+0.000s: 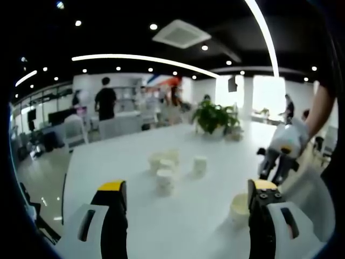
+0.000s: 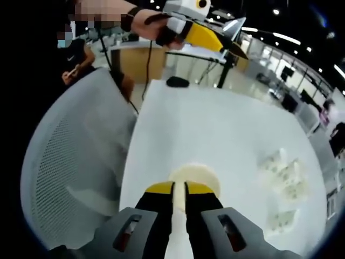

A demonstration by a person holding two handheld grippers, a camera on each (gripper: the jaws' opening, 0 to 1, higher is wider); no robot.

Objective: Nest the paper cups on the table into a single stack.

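Several white paper cups (image 1: 163, 162) stand loosely grouped mid-table, one (image 1: 200, 164) a little to the right of the rest. Another cup (image 1: 239, 208) sits just beside my left gripper's right finger. The left gripper (image 1: 186, 197) hovers low over the white table (image 1: 108, 172), jaws wide apart and empty. A gloved hand holds the right gripper (image 1: 276, 171) at the right, above and beyond that near cup. In the right gripper view my right gripper (image 2: 179, 189) has its jaws nearly together, above the near cup's open rim (image 2: 195, 174); the other cups (image 2: 284, 174) lie to the right.
A grey mesh chair (image 2: 70, 162) stands against the table's edge on the left. A small black object (image 2: 177, 82) lies at the table's far end. A potted plant (image 1: 215, 116) sits at the other end. People stand in the office behind.
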